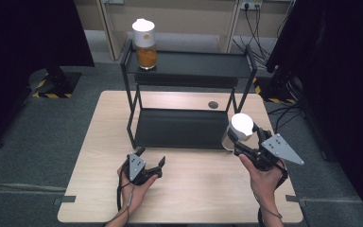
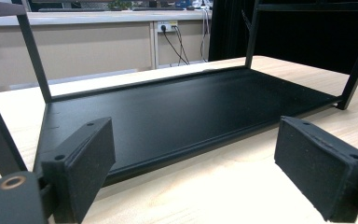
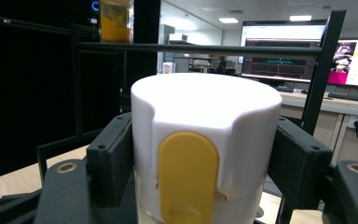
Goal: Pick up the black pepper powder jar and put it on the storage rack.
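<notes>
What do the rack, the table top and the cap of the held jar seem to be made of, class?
Rack: probably metal, matt black; thin straight bars and a flat sheet shelf with a dull sheen.
Table top: pale wood or wood-look laminate; faint grain, smooth finish.
Jar cap, clamped in the right gripper: likely plastic; smooth moulded white shell with a yellow tab.

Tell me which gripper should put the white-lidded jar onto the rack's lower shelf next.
Right. The right gripper is already shut on the white-lidded jar, beside the lower shelf at its right end. The left gripper is open and empty, low over the table in front of the rack.
</notes>
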